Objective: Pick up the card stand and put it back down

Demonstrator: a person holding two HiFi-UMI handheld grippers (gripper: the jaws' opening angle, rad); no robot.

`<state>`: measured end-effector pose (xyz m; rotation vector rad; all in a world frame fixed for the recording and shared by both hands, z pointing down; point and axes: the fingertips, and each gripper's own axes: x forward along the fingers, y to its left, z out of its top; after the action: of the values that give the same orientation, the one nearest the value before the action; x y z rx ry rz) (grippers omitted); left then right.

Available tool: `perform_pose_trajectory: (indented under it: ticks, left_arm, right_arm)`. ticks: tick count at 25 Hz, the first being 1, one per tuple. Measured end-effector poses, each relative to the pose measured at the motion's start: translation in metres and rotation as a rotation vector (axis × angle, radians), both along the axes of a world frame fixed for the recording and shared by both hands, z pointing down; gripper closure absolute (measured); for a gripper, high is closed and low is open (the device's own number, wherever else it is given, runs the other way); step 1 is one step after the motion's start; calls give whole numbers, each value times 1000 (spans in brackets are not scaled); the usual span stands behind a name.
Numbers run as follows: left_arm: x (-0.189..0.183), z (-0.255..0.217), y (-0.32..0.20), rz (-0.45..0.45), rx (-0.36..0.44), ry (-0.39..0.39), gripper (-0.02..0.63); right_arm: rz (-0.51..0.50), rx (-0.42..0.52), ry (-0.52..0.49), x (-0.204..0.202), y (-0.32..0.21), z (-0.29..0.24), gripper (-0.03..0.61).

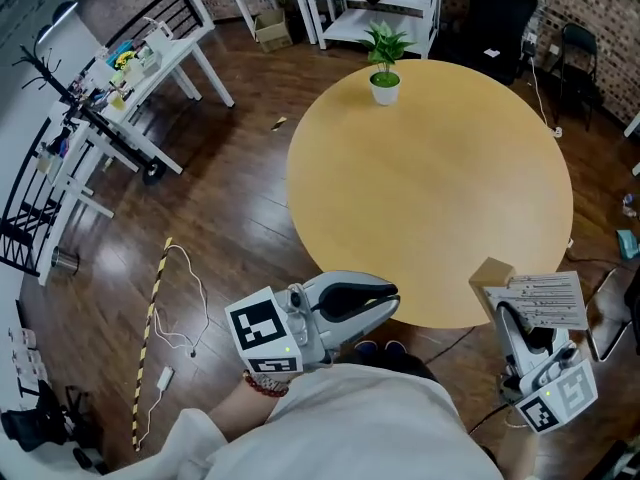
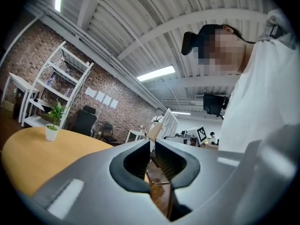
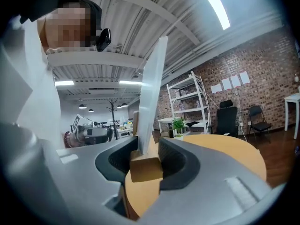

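Observation:
The card stand (image 1: pixel 490 273) is a small wooden block with a white printed card (image 1: pixel 545 300) standing in its slot. My right gripper (image 1: pixel 510 313) is shut on the block and holds it in the air at the near right rim of the round wooden table (image 1: pixel 430 178). In the right gripper view the block (image 3: pixel 146 168) sits clamped between the pads, with the card (image 3: pixel 152 93) rising upright above them. My left gripper (image 1: pixel 395 303) hovers at the table's near edge, jaws closed with nothing in them. The left gripper view shows the stand (image 2: pixel 161 125) beyond its closed jaws.
A small potted plant (image 1: pixel 385 63) stands at the table's far edge. White shelving (image 1: pixel 375 3) and a black chair (image 1: pixel 500 18) are behind the table, a cluttered white rack (image 1: pixel 110 98) is at the left, and a cable and striped stick (image 1: pixel 150 338) lie on the wooden floor.

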<state>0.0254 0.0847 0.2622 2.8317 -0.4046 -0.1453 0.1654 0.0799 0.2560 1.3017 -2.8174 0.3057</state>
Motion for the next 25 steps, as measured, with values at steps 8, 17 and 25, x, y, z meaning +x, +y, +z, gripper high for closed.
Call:
perform_pose_trajectory:
  ticks: [8,17,25]
  left_arm:
    - [31,-12,4,22,56,5,589]
    - [25,5,4,41,54,-94,614]
    - [27,3,2,34,5,-19,614]
  right_arm:
    - [-6,8,13,13,-3,2,434]
    - [-26,11,3,-3,1,8,434]
    - [-23,5,18,-1,2,6,434]
